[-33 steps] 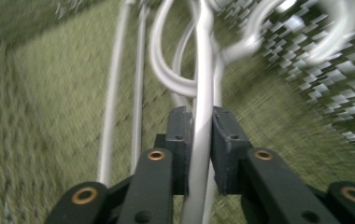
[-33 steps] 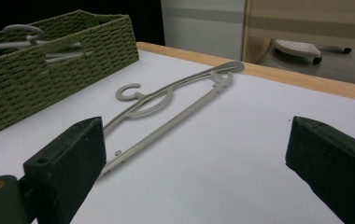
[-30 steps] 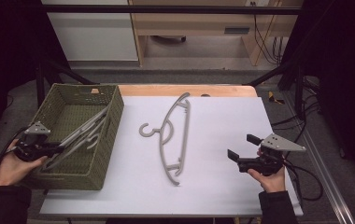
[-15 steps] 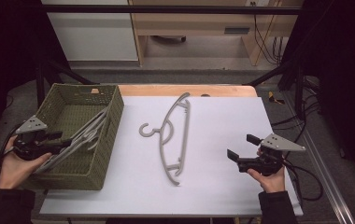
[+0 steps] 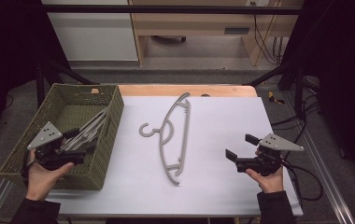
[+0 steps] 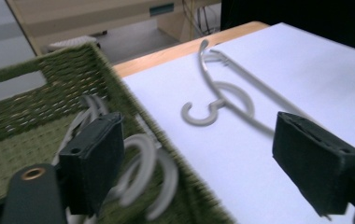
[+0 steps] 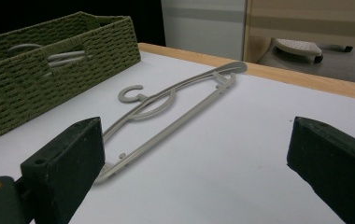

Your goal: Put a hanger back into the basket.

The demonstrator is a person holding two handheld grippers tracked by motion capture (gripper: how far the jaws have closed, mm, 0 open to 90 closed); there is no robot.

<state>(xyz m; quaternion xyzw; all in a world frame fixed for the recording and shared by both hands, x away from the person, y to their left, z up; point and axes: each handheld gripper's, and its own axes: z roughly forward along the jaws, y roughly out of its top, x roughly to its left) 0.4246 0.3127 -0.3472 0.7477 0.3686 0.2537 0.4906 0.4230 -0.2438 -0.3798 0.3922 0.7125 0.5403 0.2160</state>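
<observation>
A grey plastic hanger [image 5: 171, 135] lies flat on the white table [image 5: 213, 116], its hook toward the basket. Several more grey hangers [image 5: 91, 126] lie in the green woven basket [image 5: 49, 100] at the left. My left gripper [image 5: 82, 140] hovers over the basket's near right part. Its jaws have just been opening and now stand wide, with nothing pressed between them. In the left gripper view the hangers' hooks [image 6: 143, 172] curl beside the left jaw of that gripper [image 6: 203, 158]. My right gripper [image 5: 241, 147] rests open at the table's right, pointing at the lone hanger [image 7: 175, 102].
The basket's right wall [image 6: 133, 107] stands between my left gripper and the table hanger [image 6: 222, 102]. A wooden strip [image 5: 189, 89] edges the table's far side. Cables [image 5: 306, 177] trail off the right edge. A metal frame surrounds the table.
My left gripper has moved right, from the basket's left rim to over its near right part, and its jaws have opened. The right gripper and the table hanger have not moved.
</observation>
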